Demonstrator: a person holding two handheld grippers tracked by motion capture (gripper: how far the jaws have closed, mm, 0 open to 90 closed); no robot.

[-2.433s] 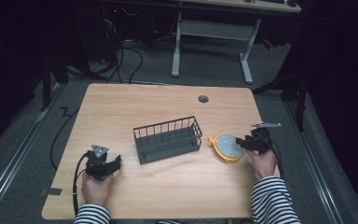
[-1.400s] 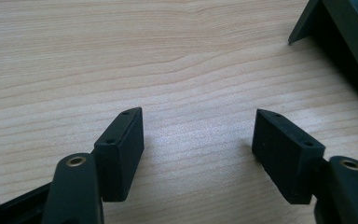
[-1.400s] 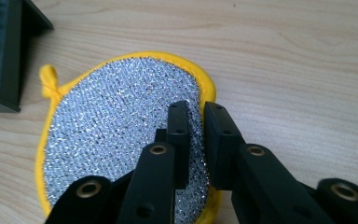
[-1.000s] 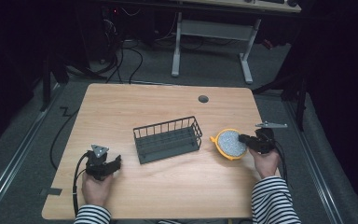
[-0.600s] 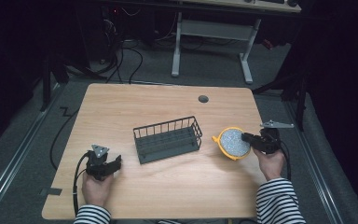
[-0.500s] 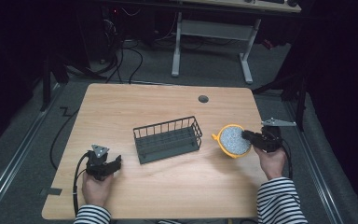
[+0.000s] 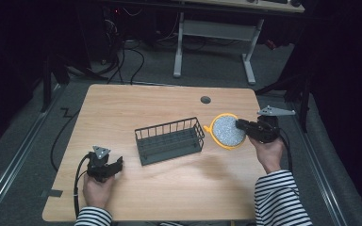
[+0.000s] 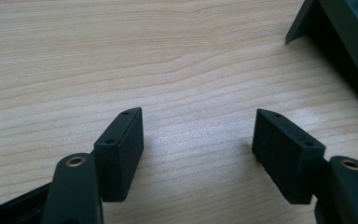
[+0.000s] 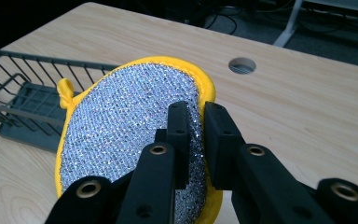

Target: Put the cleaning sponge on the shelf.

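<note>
Grip on the round scouring pad with the silver mesh face and yellow fabric rim [image 7: 226,131] comes from the right gripper [image 7: 243,125], whose two black jaws are pressed together on the pad's near edge. In the right gripper view the pad [image 9: 135,126] stands tilted, its glittering face turned toward the camera and its small yellow hanging loop pointing toward the dark grey wire basket [image 9: 18,98]. Pinching the rim rather than the face looks deliberate: the edge is thin enough for the jaws to close on, and the pad hangs free beyond them. It appears lifted off the light wooden table [image 7: 122,106], just beside the basket's right end [image 7: 169,140], though whether its lower rim touches the wood I cannot tell. That position suggests the basket is where it is meant to go.

The left gripper [image 7: 107,165] rests low on the table near the front left corner, well apart from the pad. Its jaws stand wide apart with bare wood between them [image 8: 198,140], holding nothing. A corner of the basket [image 8: 340,37] lies ahead of it, so it seems parked, out of the way.
</note>
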